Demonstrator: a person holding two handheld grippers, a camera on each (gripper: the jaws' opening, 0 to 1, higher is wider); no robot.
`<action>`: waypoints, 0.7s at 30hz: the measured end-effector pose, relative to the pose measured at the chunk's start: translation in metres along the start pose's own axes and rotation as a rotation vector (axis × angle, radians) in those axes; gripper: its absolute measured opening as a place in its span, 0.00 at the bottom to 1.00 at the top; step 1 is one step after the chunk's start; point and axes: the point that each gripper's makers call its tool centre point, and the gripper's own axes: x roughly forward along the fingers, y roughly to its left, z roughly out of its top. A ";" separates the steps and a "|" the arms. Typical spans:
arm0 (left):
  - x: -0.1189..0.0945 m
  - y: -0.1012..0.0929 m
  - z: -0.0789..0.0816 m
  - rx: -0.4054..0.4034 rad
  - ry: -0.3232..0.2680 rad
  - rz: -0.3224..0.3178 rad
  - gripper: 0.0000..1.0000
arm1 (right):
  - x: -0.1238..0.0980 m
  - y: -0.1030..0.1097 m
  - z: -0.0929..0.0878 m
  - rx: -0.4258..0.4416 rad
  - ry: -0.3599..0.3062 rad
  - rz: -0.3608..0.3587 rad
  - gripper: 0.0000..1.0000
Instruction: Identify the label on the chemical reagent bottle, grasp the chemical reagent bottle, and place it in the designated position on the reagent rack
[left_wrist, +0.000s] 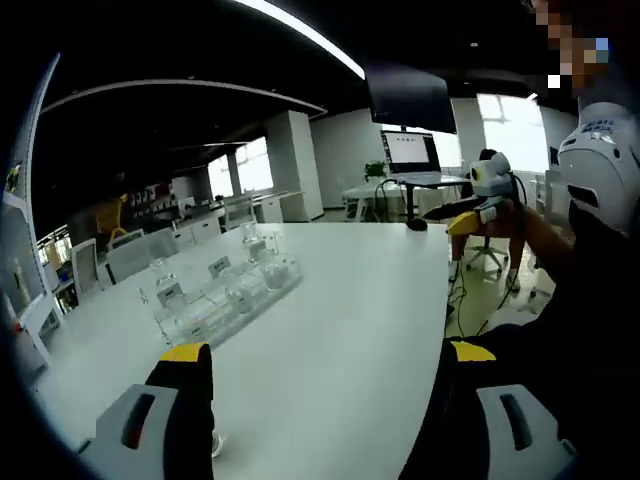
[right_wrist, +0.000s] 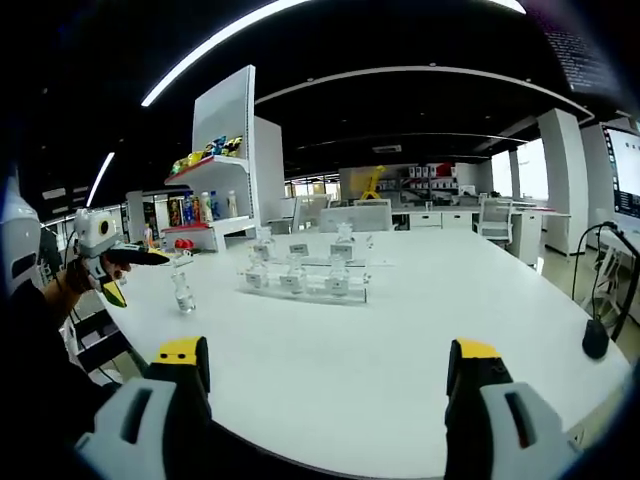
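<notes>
- Right gripper view: the right gripper (right_wrist: 325, 375) has its jaws wide apart, holding nothing. A loose bottle (right_wrist: 182, 290) stands at 10 o'clock, left of the rack (right_wrist: 305, 283), so I think it waits for pickup.
- The left gripper (left_wrist: 325, 375) is spread wide too, holding nothing, with the rack at 11 o'clock.

Rack (right_wrist: 305, 283) (bottle (right_wrist: 183, 292) beside) on table (right_wrist: 400, 340)

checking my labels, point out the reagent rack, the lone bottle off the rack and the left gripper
reagent rack (right_wrist: 305, 285): right gripper view, front edge
lone bottle (right_wrist: 183, 292): right gripper view, glass body
left gripper (right_wrist: 135, 257): right gripper view, between its fingers
</notes>
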 end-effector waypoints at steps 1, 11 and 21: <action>-0.002 0.001 0.000 -0.003 -0.002 0.007 0.95 | 0.000 0.000 0.000 0.000 -0.003 0.002 0.95; -0.037 0.025 -0.011 0.017 0.003 0.227 0.94 | 0.008 0.002 -0.003 0.012 0.003 0.011 0.95; -0.069 0.043 -0.033 0.006 0.088 0.331 0.93 | 0.031 0.029 0.000 -0.012 0.012 0.099 0.95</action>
